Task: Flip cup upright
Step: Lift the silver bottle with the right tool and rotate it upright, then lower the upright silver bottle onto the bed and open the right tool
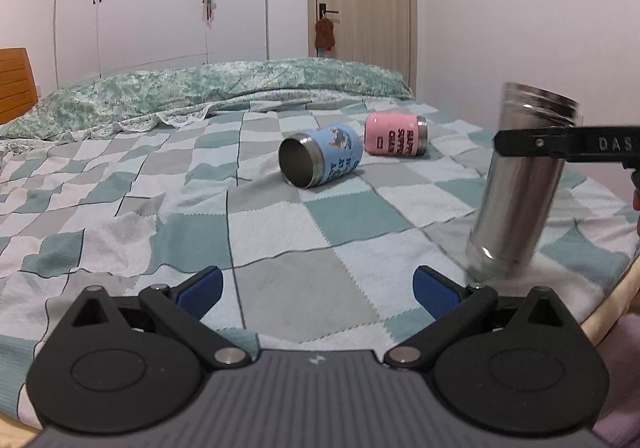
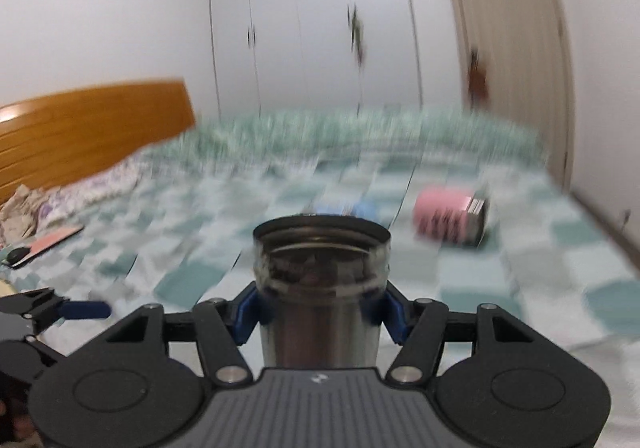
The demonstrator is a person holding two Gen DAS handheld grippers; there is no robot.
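A tall steel cup [image 1: 520, 183] stands nearly upright, mouth up, tilted slightly, its base on the checked blanket [image 1: 280, 288] at the right. My right gripper [image 2: 320, 308] is shut on the steel cup [image 2: 320, 288]; its black finger [image 1: 560, 145] crosses the cup's upper part in the left wrist view. A blue cup [image 1: 320, 155] lies on its side, mouth toward me. A pink cup [image 1: 396, 135] lies on its side behind it, also blurred in the right wrist view [image 2: 448, 219]. My left gripper [image 1: 318, 296] is open and empty over the blanket, left of the steel cup.
A green patterned quilt [image 1: 240, 87] is bunched along the far side of the bed. A wooden headboard [image 2: 92, 127] stands at the left. The bed's edge [image 1: 612, 296] runs close by on the right. A phone-like object [image 2: 48, 244] lies at the left.
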